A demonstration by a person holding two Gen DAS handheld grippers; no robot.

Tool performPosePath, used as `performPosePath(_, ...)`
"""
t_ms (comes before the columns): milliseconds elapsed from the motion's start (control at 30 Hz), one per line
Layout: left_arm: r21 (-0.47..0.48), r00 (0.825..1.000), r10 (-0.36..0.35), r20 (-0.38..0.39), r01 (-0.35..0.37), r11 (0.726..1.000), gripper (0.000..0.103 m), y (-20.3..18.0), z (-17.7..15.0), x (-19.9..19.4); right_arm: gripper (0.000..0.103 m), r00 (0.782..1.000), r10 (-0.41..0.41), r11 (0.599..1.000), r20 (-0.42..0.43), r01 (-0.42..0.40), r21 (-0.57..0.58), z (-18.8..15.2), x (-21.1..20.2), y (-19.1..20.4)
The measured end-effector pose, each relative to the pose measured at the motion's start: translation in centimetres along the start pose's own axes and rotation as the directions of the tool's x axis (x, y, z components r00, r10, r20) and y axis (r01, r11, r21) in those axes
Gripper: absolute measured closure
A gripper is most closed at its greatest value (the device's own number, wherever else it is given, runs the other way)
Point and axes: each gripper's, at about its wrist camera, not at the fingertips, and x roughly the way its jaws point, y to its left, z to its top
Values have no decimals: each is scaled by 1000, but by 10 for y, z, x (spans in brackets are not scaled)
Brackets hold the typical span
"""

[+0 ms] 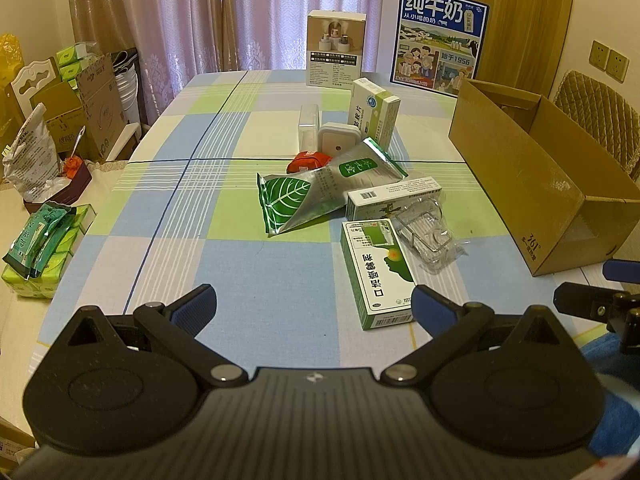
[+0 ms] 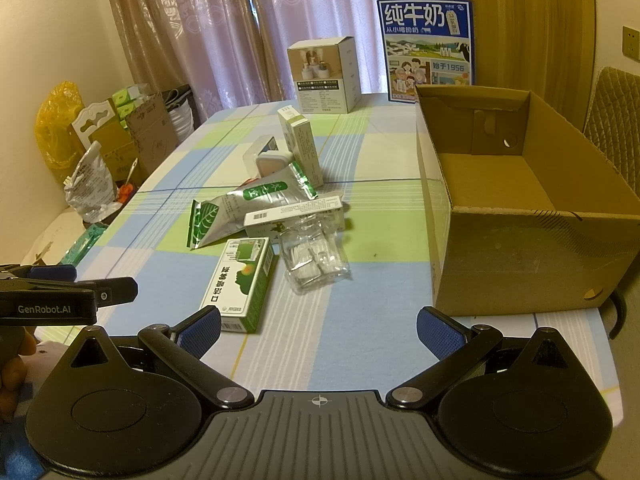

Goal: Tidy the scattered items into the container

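Scattered items lie mid-table: a green-and-white medicine box (image 1: 378,272) (image 2: 240,282), a clear plastic packet (image 1: 430,236) (image 2: 314,258), a silver leaf-print pouch (image 1: 320,192) (image 2: 248,206), a long white box (image 1: 394,196) (image 2: 294,214), a small red packet (image 1: 308,161), a white square device (image 1: 338,140) (image 2: 272,166) and an upright green-white box (image 1: 374,114) (image 2: 304,148). An open, empty cardboard box (image 1: 540,172) (image 2: 520,200) stands at the right. My left gripper (image 1: 314,306) is open near the medicine box. My right gripper (image 2: 318,330) is open, holding nothing.
A tall product box (image 1: 336,50) (image 2: 326,76) and a blue milk carton (image 1: 438,40) (image 2: 428,48) stand at the table's far end. Tissue packs (image 1: 44,248) and bags sit on a side surface to the left. A quilted chair (image 2: 614,128) is behind the cardboard box.
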Motion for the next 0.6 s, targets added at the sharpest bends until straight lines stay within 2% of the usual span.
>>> performPosePath(367, -2, 1000, -6, -6, 6, 1000, 1, 1, 1, 0, 2, 1000, 1, 1000, 1, -1, 2, 1, 0, -2)
performPosePath(600, -16, 997, -29, -73, 28, 999, 1, 3, 7, 6, 2, 1000, -17, 999, 8, 17, 49, 4, -4, -9)
